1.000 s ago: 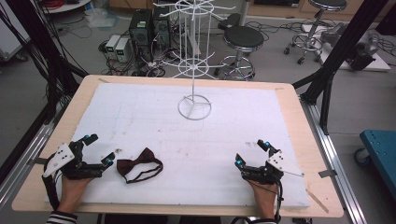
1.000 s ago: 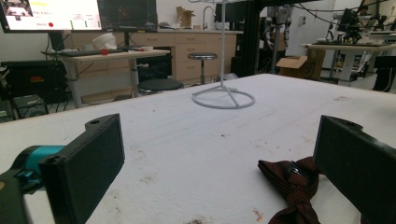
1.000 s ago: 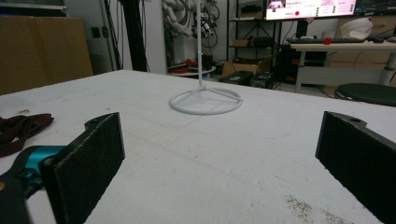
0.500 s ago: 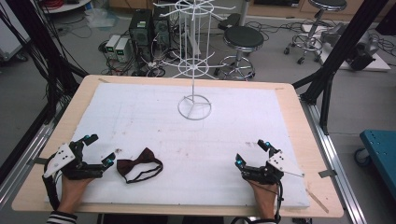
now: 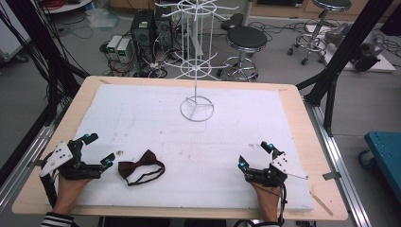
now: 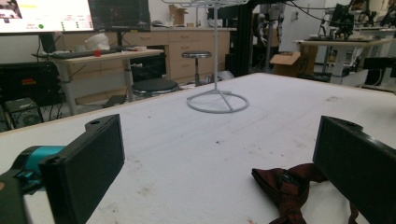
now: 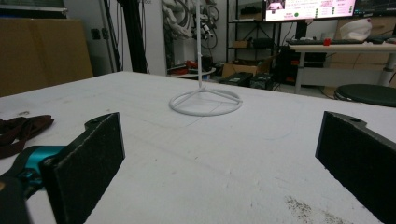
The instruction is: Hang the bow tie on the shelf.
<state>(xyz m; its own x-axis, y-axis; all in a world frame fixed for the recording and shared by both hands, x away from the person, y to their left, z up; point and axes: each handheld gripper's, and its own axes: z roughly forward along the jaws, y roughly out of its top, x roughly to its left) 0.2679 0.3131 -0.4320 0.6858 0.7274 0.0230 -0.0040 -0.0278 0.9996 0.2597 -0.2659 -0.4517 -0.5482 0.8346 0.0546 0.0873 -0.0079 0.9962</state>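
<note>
Nothing has shifted in the last second: my left gripper [image 5: 97, 150] rests with jaws spread wide just beside the dark red bow tie [image 5: 141, 170], which lies flat on the white mat [image 5: 156, 118], so the pickup has yet to begin. My right gripper [image 5: 255, 154], also wide open, waits well apart. The white wire rack [image 5: 196, 108] stands far off, and nothing blocks my reach.

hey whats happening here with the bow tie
A person sits at a white padded table with tongs in each hand. The left tongs rest open right beside a dark red bow tie lying flat on the pad, not touching it. The right tongs sit open near the front right, apart from everything. A white wire display stand stands farther back at the middle. Nothing is gripped yet.
</note>
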